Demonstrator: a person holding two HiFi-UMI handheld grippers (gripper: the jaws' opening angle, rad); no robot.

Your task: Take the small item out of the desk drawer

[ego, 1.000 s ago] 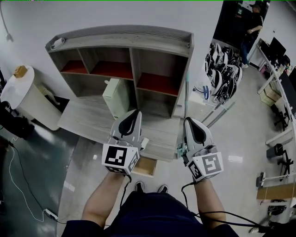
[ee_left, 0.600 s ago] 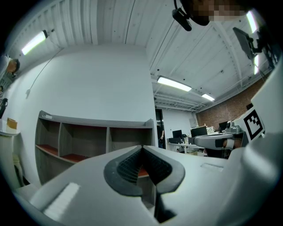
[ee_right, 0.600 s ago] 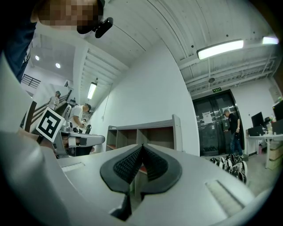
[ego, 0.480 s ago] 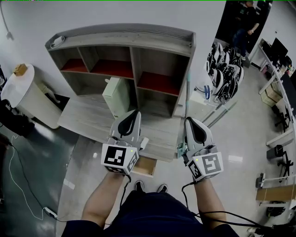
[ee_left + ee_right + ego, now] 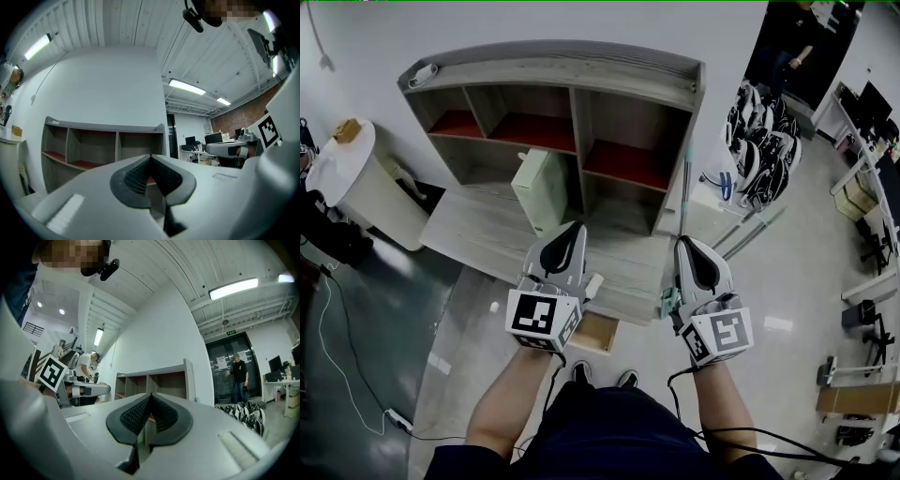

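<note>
The grey wooden desk (image 5: 483, 234) carries a shelf unit (image 5: 572, 94) at its back. Below its front edge a tan drawer (image 5: 593, 334) shows, pulled out a little; I see no small item in it. My left gripper (image 5: 575, 230) hovers over the desk's front edge, just above the drawer, jaws shut and empty. My right gripper (image 5: 683, 244) hangs beside it, off the desk's right front corner, also shut with nothing in it. The left gripper (image 5: 151, 157) and the right gripper (image 5: 150, 395) each show their ribbed pads pressed together, pointing at the shelves.
A pale green box (image 5: 541, 187) stands on the desk under the shelves. A pole (image 5: 684, 192) leans at the desk's right end. A white round table (image 5: 342, 183) is at left, a cable (image 5: 342, 361) on the floor, black-and-white gear (image 5: 759, 159) and a person (image 5: 797, 47) at back right.
Both grippers hold the same place, still shut. The head view has shifted slightly, so the desk sits a bit further right in the picture. The person in the doorway has moved.
</note>
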